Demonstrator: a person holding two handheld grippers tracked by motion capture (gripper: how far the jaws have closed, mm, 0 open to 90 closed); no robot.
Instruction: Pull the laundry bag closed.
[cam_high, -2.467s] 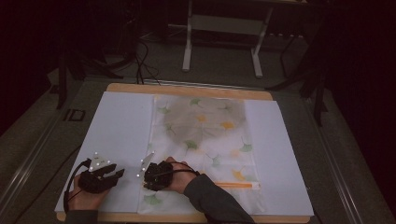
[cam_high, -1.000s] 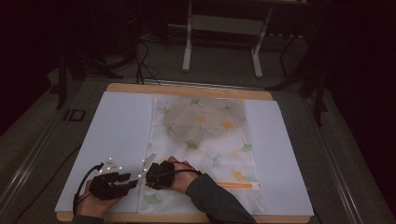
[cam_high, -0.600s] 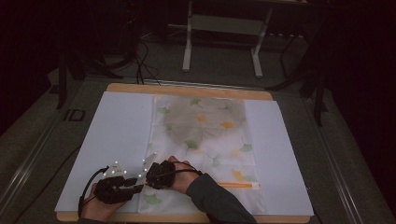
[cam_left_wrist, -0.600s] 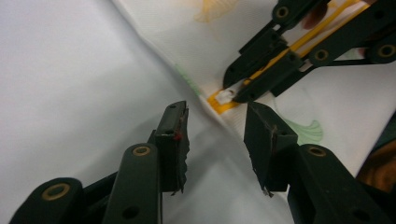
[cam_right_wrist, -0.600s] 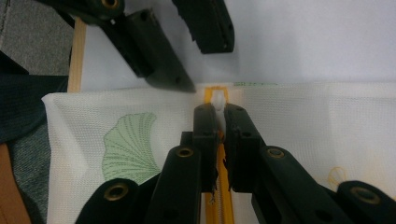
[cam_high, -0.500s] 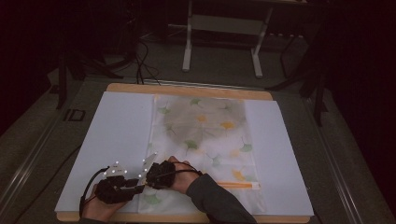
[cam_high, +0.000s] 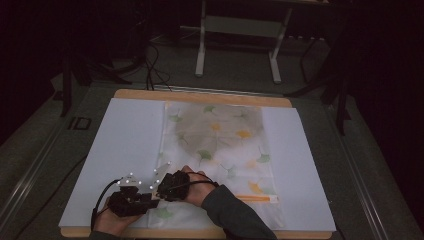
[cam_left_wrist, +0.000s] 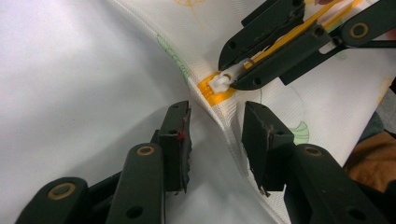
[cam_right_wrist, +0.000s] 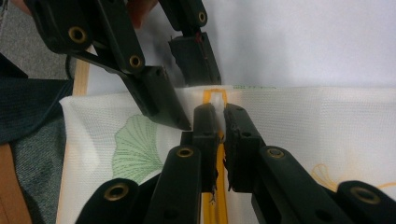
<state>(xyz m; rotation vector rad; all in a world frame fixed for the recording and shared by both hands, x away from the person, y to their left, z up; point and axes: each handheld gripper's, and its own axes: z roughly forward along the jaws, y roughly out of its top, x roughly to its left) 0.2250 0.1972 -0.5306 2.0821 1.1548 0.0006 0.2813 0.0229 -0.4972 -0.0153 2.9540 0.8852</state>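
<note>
Right gripper (cam_right_wrist: 220, 140) pinches the white zipper pull (cam_left_wrist: 219, 83) on the mesh pouch (cam_high: 220, 135).

Under your tongs (cam_high: 156, 194) lay a white sheet (cam_high: 125, 140), spread over a wooden table (cam_high: 200, 96) whose edge showed well beyond them. Farther beyond stood a pale metal stand (cam_high: 202, 45), with dark cables (cam_high: 150, 65) trailing across the grey floor (cam_high: 45, 150) up to their left.

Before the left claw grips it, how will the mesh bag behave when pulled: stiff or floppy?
Probably floppy: the mesh bag already ridges up between the left claw jaws. Likely light, thin and see-through. It may slide on the smooth white sheet.
</note>
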